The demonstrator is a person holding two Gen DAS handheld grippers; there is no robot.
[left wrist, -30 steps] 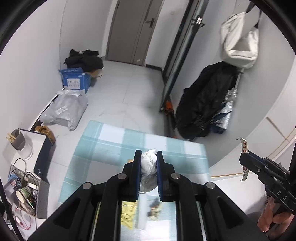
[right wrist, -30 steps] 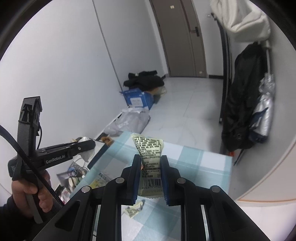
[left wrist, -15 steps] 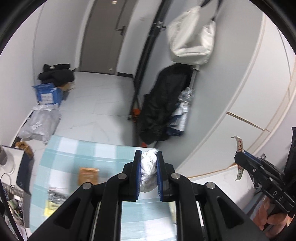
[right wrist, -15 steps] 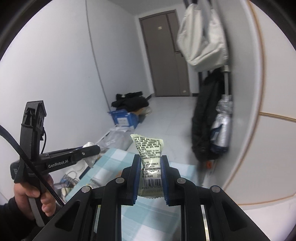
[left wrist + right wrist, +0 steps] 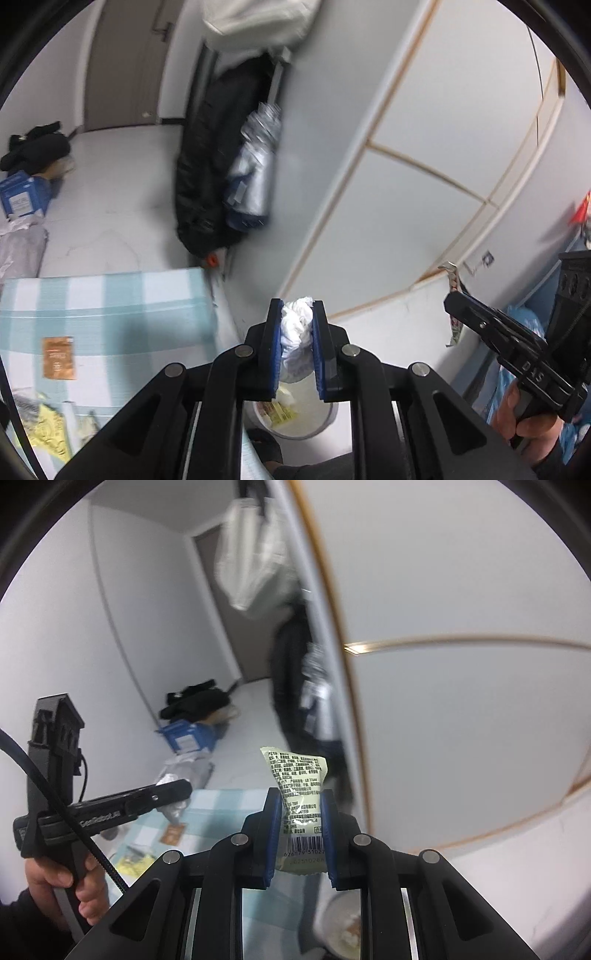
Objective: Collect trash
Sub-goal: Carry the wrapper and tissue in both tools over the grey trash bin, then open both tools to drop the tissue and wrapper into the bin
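Pale blue-and-white checked cloth covers the desk at the left of the left wrist view. On it lie a flat orange-brown sachet and, nearer the bottom edge, a crumpled yellow wrapper. Beyond the desk, on the white tiled floor, sit a blue cardboard box and a heap of black clothing. A long black coat hangs against the wall further right.

In the middle of that view the left tool is clenched on a crumpled white tissue wad, its blue pads pressing both sides. Directly below the wad stands a round white trash bin on the floor, just beside the desk's edge, with scraps already inside. At the right edge, the right tool shows from the side, a thin wrapper edge sticking up from its tip, a hand around its handle.

In the right wrist view, the left tool reaches in from the left, held by a hand, the white wad at its tip. At centre, the right tool grips a pale green printed snack wrapper, which stands upright between the pads, barcode lowermost. The bin's rim shows below to the right, blurred.
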